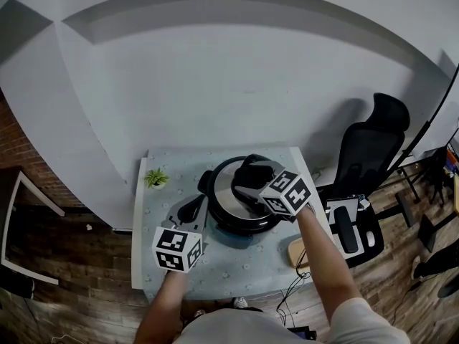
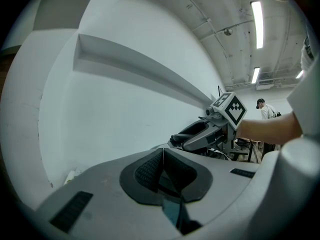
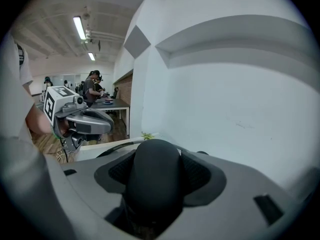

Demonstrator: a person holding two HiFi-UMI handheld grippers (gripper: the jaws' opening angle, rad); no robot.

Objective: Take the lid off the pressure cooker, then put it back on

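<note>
The black pressure cooker (image 1: pixel 215 224) stands mid-table on a pale blue mat, its steel lid (image 1: pixel 240 208) seated on it. My right gripper (image 1: pixel 252 179) reaches over the lid from the right. In the right gripper view it (image 3: pixel 152 160) is shut on the lid's rounded black handle (image 3: pixel 151 184), which fills the gap between the ribbed pads. My left gripper (image 1: pixel 191 208) hovers beside the cooker's left side. Its (image 2: pixel 161 156) pads meet with nothing between them.
A small green plant (image 1: pixel 155 178) sits at the table's back left corner. A round wooden board (image 1: pixel 296 251) lies at the right table edge. A black office chair (image 1: pixel 373 153) stands right of the table. People work at desks far behind.
</note>
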